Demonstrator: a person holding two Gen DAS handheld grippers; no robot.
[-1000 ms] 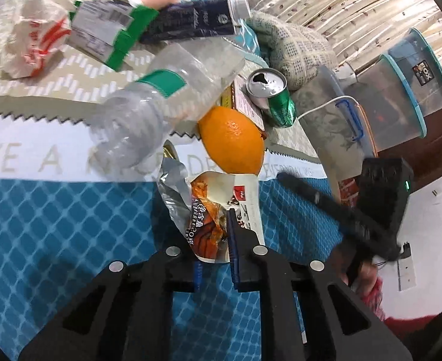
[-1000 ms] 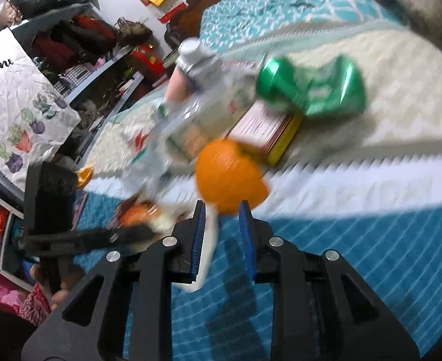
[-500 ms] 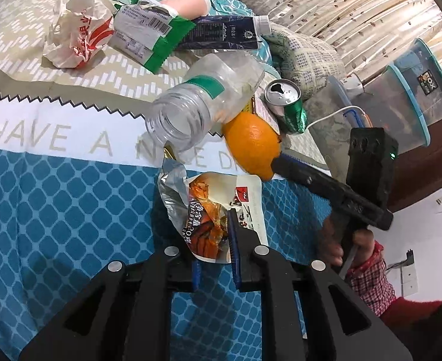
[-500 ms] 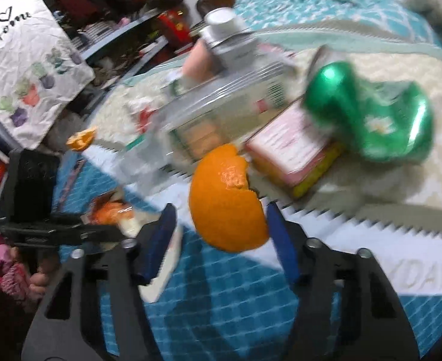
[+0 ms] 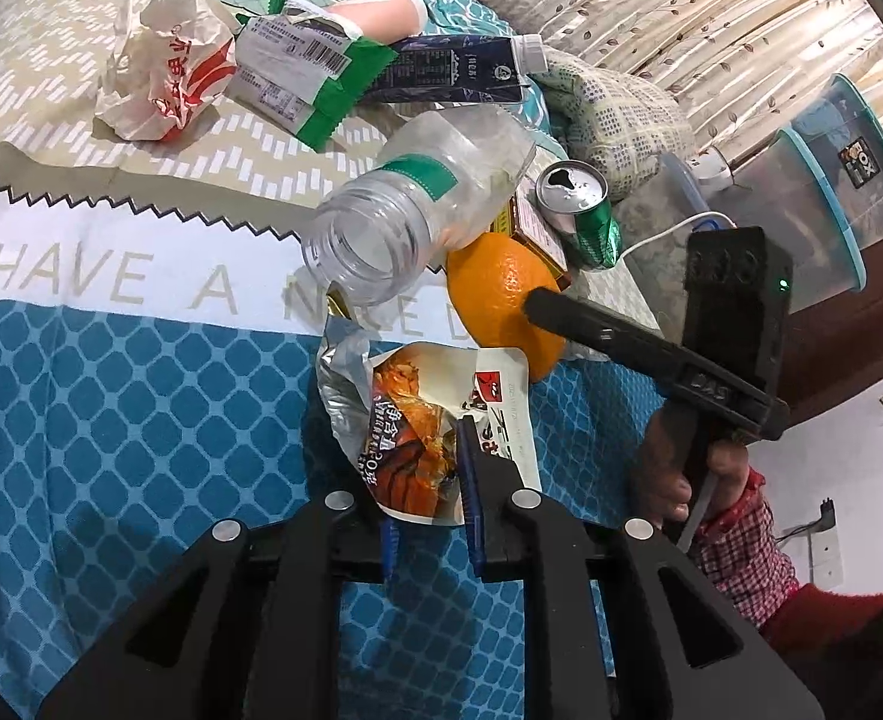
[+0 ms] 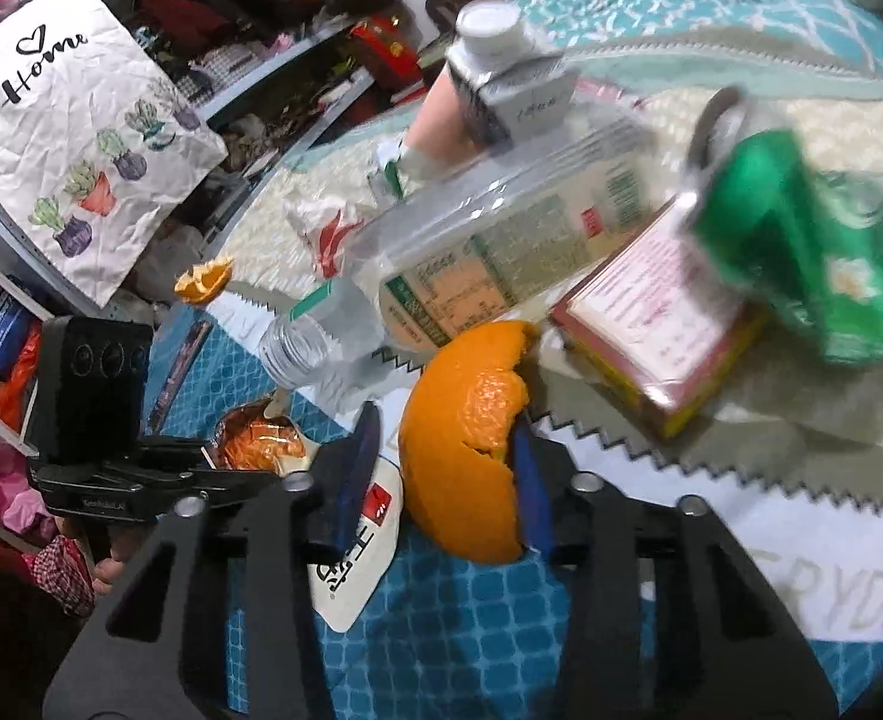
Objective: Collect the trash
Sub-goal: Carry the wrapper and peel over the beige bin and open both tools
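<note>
Trash lies on a bed. My left gripper [image 5: 432, 480] is shut on a snack wrapper [image 5: 417, 420] printed orange and white. My right gripper [image 6: 441, 468] is open around a piece of orange peel [image 6: 465, 444], one finger on each side; the peel also shows in the left wrist view [image 5: 495, 294]. An empty clear plastic bottle [image 5: 417, 210] lies tilted over the peel. A crushed green can [image 5: 579, 204], a small red and yellow box [image 6: 657, 336], a dark carton [image 5: 453, 72], a green and white wrapper [image 5: 303, 84] and a crumpled paper bag [image 5: 165, 78] lie behind.
The bedspread [image 5: 111, 396] is blue patterned with a white lettered band. Stacked clear containers [image 5: 825, 180] and a white cable [image 5: 675, 228] are at the bed's right. A shelf of clutter [image 6: 249, 18] and a white cloth bag [image 6: 75, 138] stand beyond the bed.
My right gripper opened and moved in until its fingers straddle the orange peel. My left gripper has kept hold of the snack wrapper and drawn back slightly.
</note>
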